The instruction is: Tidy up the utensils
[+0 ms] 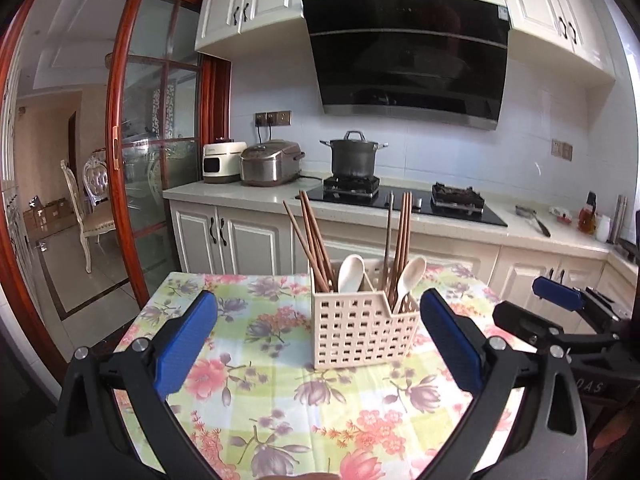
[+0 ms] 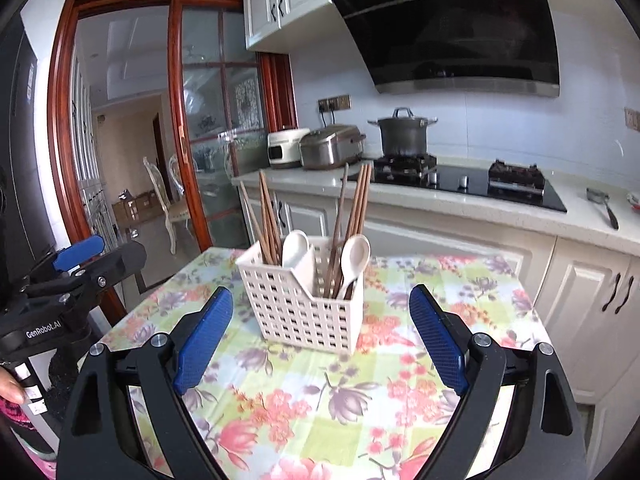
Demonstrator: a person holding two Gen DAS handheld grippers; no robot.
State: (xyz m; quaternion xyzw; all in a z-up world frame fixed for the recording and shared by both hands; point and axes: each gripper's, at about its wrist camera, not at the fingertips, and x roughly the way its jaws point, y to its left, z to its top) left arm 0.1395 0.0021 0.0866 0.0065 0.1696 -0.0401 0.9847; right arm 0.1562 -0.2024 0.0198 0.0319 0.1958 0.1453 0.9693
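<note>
Both grippers are spread wide with nothing between the blue pads. Left gripper (image 1: pixel 318 320) hangs over the near part of the floral tablecloth (image 1: pixel 256 380), its jaws framing the utensil caddy (image 1: pixel 360 328) from my side without touching it. Right gripper (image 2: pixel 320 320) is likewise over the cloth, caddy (image 2: pixel 304 304) ahead between its spread fingers, apart from them. In the left wrist view I see the right gripper off the table's right edge; in the right wrist view the left one sits at the far left, beside the table.

White perforated caddy stands upright mid-table. Left compartment: a bunch of brown chopsticks (image 1: pixel 314 240) leaning left, plus a white spoon (image 1: pixel 351 274), bowl up. Right compartment: more chopsticks (image 1: pixel 402 236) standing close to upright, and a second white spoon (image 1: pixel 412 274) leaning right, bowl up.

Behind the table I see the counter with a rice cooker (image 1: pixel 271 162), a lidded pot (image 1: pixel 354 156) on the hob, and the range hood (image 1: pixel 408 56) above.
</note>
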